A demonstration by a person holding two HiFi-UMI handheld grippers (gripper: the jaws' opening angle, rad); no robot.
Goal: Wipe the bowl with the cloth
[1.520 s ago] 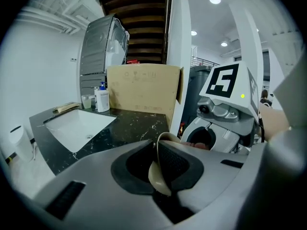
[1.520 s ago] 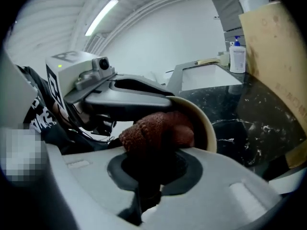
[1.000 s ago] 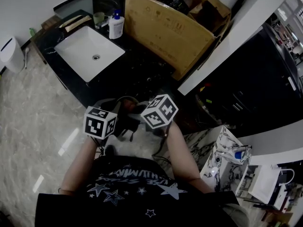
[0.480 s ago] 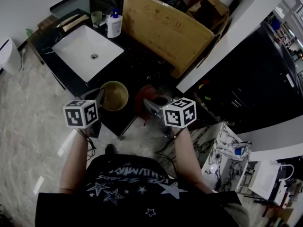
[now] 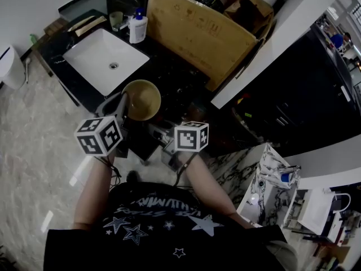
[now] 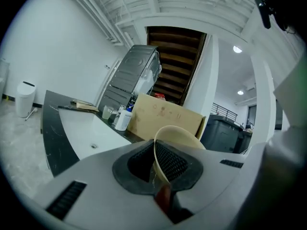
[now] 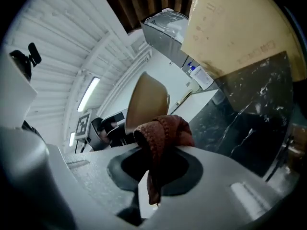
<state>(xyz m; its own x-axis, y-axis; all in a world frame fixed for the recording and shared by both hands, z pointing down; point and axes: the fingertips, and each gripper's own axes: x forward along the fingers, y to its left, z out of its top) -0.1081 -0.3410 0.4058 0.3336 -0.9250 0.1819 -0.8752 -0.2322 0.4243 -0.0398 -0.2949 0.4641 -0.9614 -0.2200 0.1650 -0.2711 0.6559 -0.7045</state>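
Dark counter with white sink below. Left gripper clamped on bowl rim, above counter's front edge. Right gripper pinching cloth, near bowl. Pickup complete; wiping apparently still to do.

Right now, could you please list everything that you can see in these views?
bowl: one, tan, held by its rim over the counter edge
cloth: one, reddish-brown, in the right gripper
sink: one, white, set in the black counter
cardboard box: one, brown, on the counter beyond the bowl
pump bottle: one, white, blue top, beside the sink
bin: one, white, on the floor left of the counter
left gripper: one, grey, shut on the bowl's rim
right gripper: one, grey, shut on the cloth
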